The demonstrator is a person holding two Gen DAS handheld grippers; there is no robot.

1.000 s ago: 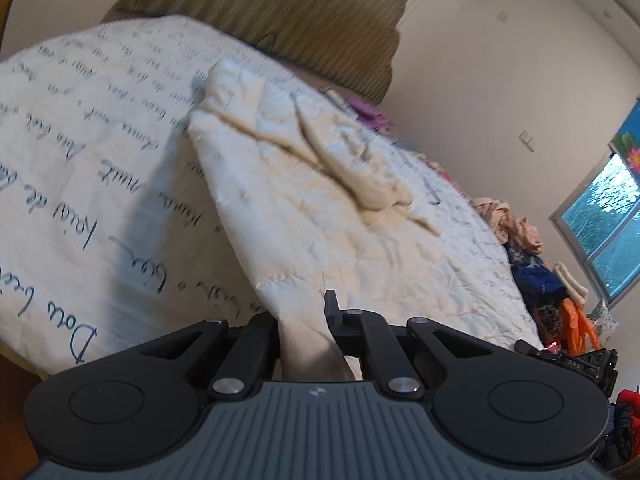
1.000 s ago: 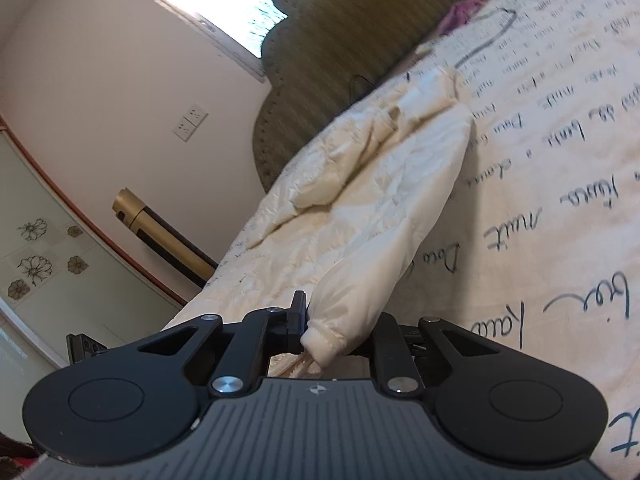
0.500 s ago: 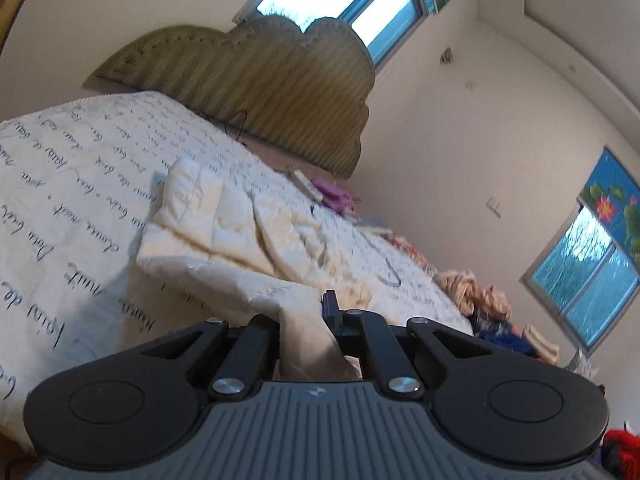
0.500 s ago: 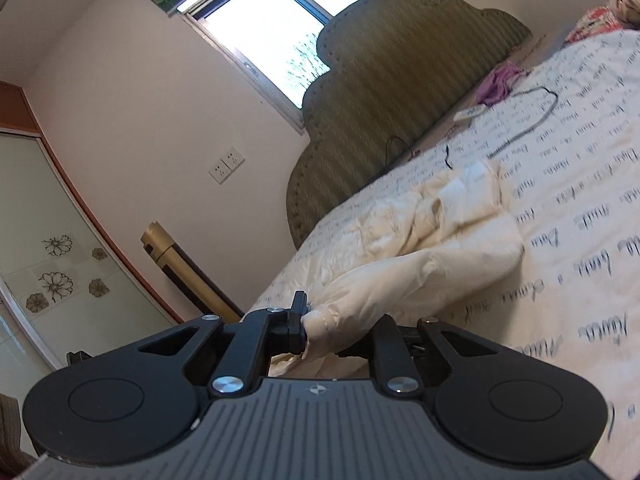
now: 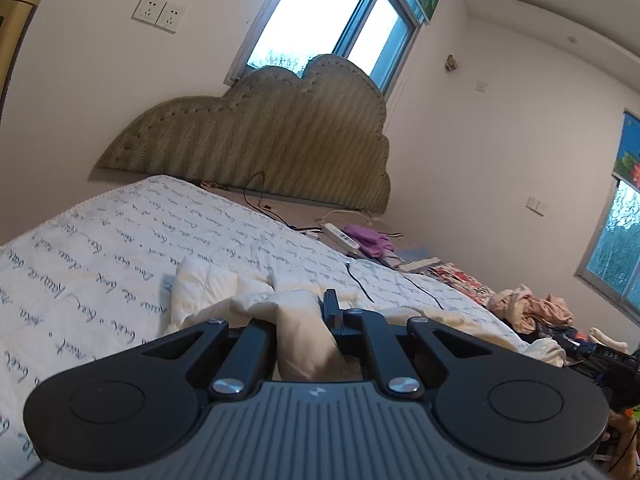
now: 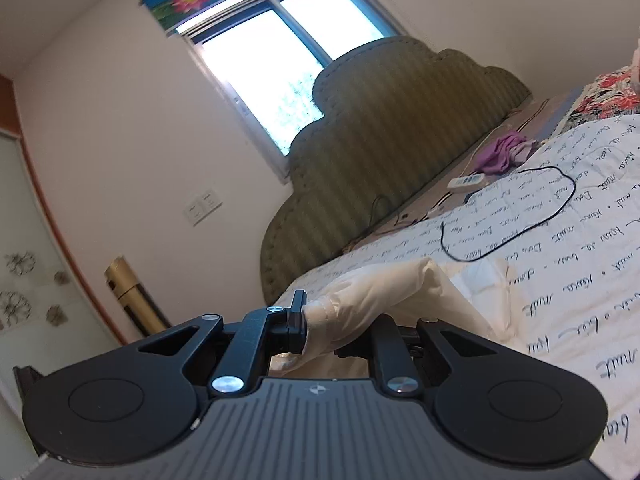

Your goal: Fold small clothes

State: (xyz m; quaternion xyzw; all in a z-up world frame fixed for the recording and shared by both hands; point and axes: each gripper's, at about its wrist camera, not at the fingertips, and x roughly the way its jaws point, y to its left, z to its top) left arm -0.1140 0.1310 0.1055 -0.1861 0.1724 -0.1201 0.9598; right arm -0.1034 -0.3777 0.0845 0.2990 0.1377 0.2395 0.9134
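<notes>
White walls (image 5: pixel 500 152); bright window (image 6: pixel 280 68) behind scalloped olive headboard (image 5: pixel 280 140); second window (image 5: pixel 618 248) at side; bed (image 5: pixel 120 240) under script-printed white cover; double wall socket (image 5: pixel 160 12); daylight.

Grip: our right gripper (image 6: pixel 334 330) clamped the cream jacket's (image 6: pixel 404 294) cuff.
Bed: our jacket trailed onto the script-printed bedspread (image 6: pixel 580 280), below a black cable (image 6: pixel 520 216).

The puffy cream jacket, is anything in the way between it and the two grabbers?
No. Both already hold the puffy cream quilted jacket: the left gripper is shut on a fold of it, and the right gripper is clamped on a sleeve cuff. A thin black cable lies farther along the script-printed white bedspread, beyond the jacket.
</notes>
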